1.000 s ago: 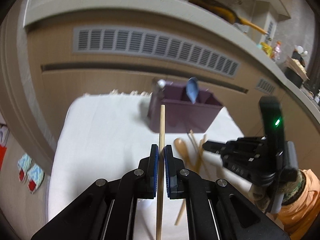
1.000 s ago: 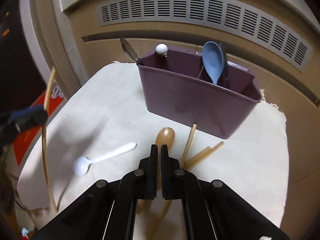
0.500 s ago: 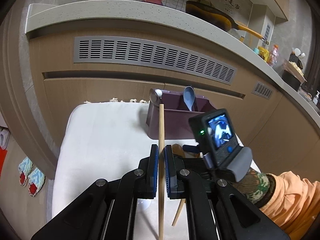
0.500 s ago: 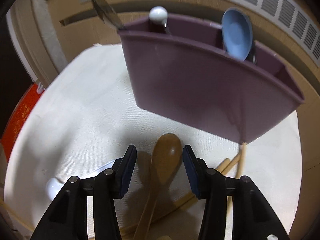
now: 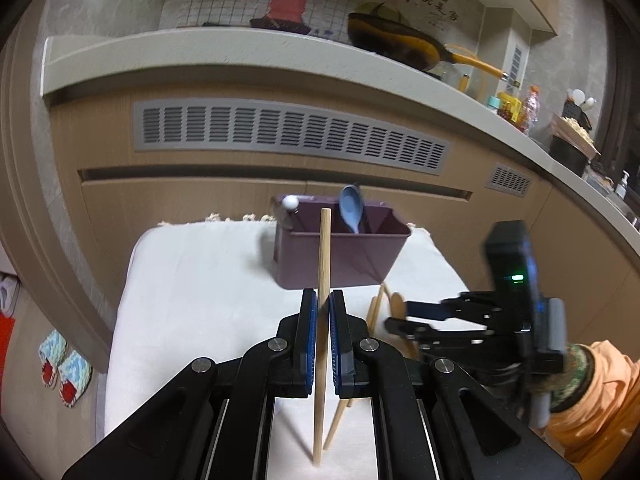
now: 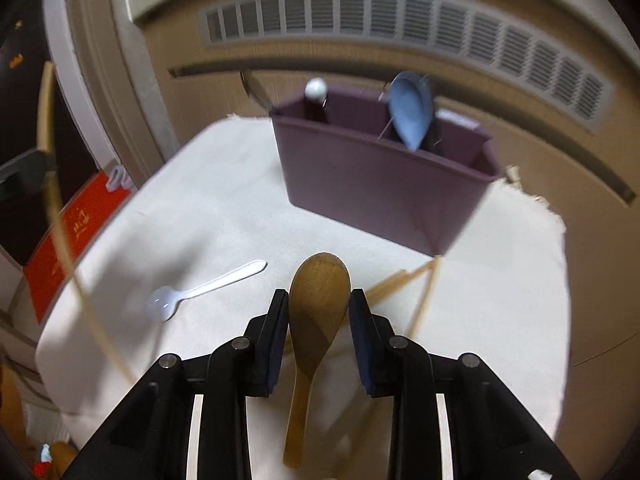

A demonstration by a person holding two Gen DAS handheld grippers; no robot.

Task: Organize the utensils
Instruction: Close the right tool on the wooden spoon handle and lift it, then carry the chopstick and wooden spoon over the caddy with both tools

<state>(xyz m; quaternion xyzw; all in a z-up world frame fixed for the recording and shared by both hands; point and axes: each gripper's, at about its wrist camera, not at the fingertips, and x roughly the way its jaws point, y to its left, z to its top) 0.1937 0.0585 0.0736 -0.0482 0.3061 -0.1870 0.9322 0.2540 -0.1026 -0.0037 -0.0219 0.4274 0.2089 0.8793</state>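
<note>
My left gripper (image 5: 323,322) is shut on a wooden chopstick (image 5: 323,256) and holds it upright above the white cloth, short of the purple utensil caddy (image 5: 340,252). My right gripper (image 6: 319,312) is open, its fingers on either side of the bowl of a wooden spoon (image 6: 318,292) that lies on the cloth; I cannot tell if the pads touch it. The caddy (image 6: 384,184) holds a blue spoon (image 6: 412,108), a white-tipped utensil (image 6: 316,89) and a metal spoon (image 6: 254,86). The right gripper also shows in the left wrist view (image 5: 396,318).
A white plastic spoon (image 6: 200,290) lies on the cloth (image 6: 224,184) to the left of the wooden spoon. Several wooden chopsticks (image 6: 404,280) lie to its right, by the caddy's corner. A wooden cabinet with a vent grille (image 5: 288,136) stands behind the table.
My right gripper has opened and come down around the wooden spoon's bowl. My left gripper has kept hold of the chopstick and backed away a little from the caddy.
</note>
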